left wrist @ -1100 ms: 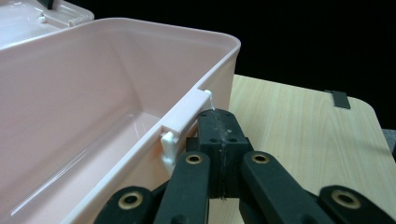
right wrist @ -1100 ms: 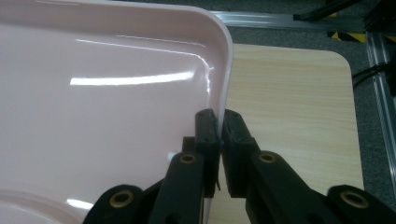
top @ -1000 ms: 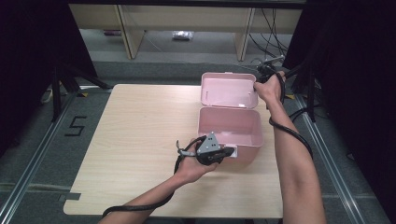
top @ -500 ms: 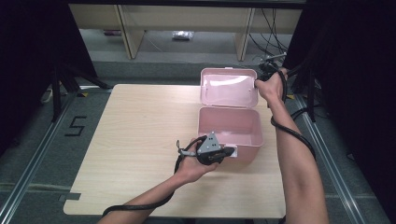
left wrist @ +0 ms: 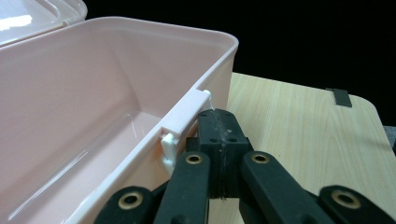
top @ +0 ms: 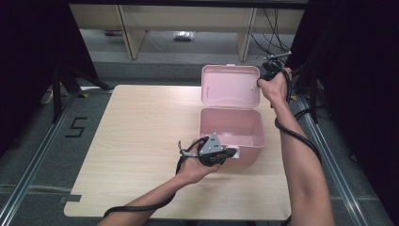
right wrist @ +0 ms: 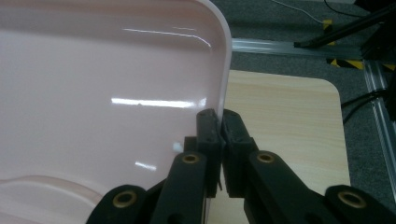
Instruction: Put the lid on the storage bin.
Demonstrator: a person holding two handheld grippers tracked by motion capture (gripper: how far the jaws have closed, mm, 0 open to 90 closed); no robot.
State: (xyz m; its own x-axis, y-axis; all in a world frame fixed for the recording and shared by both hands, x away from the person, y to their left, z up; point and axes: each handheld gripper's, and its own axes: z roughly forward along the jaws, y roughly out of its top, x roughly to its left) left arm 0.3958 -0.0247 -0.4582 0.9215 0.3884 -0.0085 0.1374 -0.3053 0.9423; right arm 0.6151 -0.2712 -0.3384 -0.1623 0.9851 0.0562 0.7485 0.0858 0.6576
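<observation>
A pink plastic box (top: pixel 231 128) stands open on the right half of the wooden table (top: pixel 141 122), its lid (top: pixel 230 87) swung up behind it. The inside of the box (left wrist: pixel 84 98) looks empty. My left gripper (top: pixel 233 153) is at the box's front wall, jaws shut together with nothing visible between them. Its tip (left wrist: pixel 218 122) rests beside the white latch (left wrist: pixel 183 125). My right gripper (top: pixel 260 81) reaches over to the lid's right edge. In the right gripper view its jaws (right wrist: pixel 219 122) are shut on the rim of the lid (right wrist: pixel 107 79).
The table's right edge (right wrist: pixel 343 140) lies close to the box, with grey floor and metal rails (top: pixel 324 141) beyond. Wooden shelving (top: pixel 188 19) stands behind the table. Black cables trail from both grippers along the forearms.
The lid's top edge stands a little higher than a second ago, with the right hand shifted slightly. The left hand and gripper have stayed put.
</observation>
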